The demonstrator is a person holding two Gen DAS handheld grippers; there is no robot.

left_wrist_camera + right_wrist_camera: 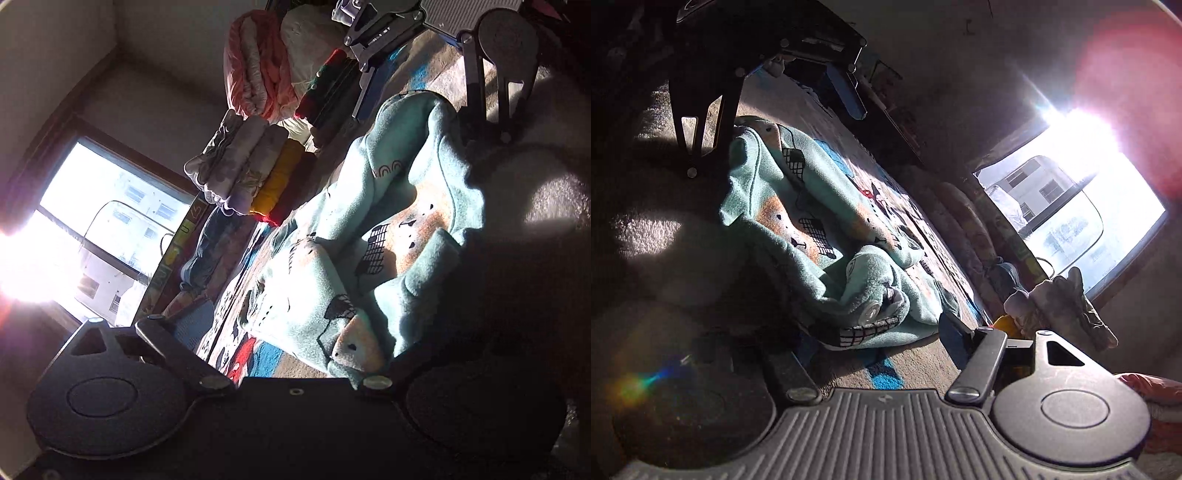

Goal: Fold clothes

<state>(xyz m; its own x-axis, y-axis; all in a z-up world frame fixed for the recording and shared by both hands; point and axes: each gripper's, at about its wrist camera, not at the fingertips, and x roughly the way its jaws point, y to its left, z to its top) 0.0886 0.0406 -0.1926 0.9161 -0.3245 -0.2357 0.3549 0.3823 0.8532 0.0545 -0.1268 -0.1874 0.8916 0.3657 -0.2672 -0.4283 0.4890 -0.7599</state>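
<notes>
A teal fleece garment printed with small animals and grid shapes lies crumpled on a patterned rug, bunched into thick ridges, with a cuffed sleeve or leg end rolled up in the heap. It sits between the two tools, well short of flat.

The left hand-held gripper hovers low at the garment's near edge; its fingers stand wide apart with nothing between them. The right hand-held gripper is at the opposite end of the garment, spread open as well, one finger lost in shadow, and holds nothing as far as can be seen.

Beyond the garment a stack of folded clothes stands near the wall under a bright window, with a pink bundle further along.

The fleece looks soft, thick and light. It should drape and slump rather than hold a crease, and it is unlikely to slip from the pads. Probably the best holds are the hem corners or shoulder seams, pinched through a single layer so the bunched cloth can be shaken out flat before folding.
</notes>
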